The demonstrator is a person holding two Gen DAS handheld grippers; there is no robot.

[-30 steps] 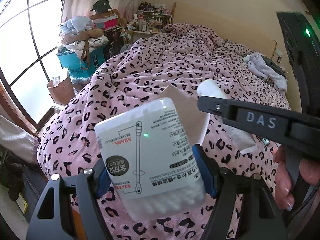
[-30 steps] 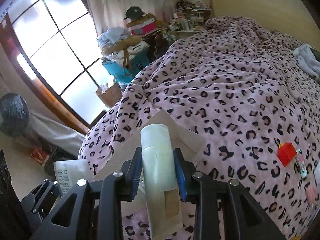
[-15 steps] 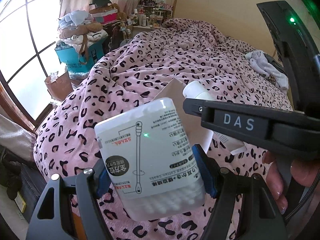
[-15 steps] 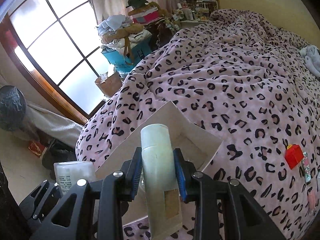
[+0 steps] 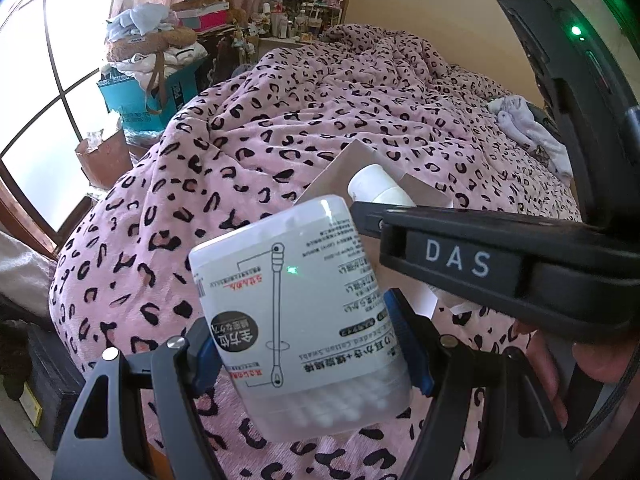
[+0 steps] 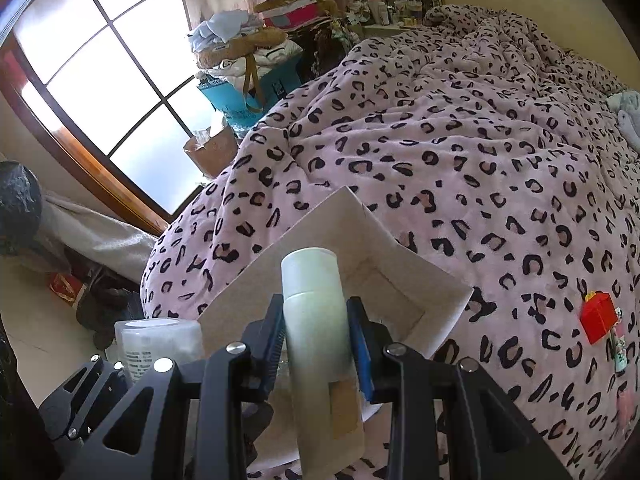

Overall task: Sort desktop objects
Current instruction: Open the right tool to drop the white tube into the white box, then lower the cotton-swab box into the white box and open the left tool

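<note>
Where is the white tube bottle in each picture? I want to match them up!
Left wrist view: the white tube bottle pokes up right of centre, just behind the cotton swab jar, with only its top showing.
Right wrist view: the same bottle stands at bottom centre, pinched in the right tongs.
Shared landmark: the open white cardboard box behind the bottle.

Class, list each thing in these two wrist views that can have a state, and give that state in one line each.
left gripper: shut on the cotton swab tub.
cotton swab tub: held off the blanket, tilted, lid on.
right gripper: shut on the white tube.
white tube: held, cap on.
white box: open, lying on the blanket.
red block: lying loose on the blanket.
</note>
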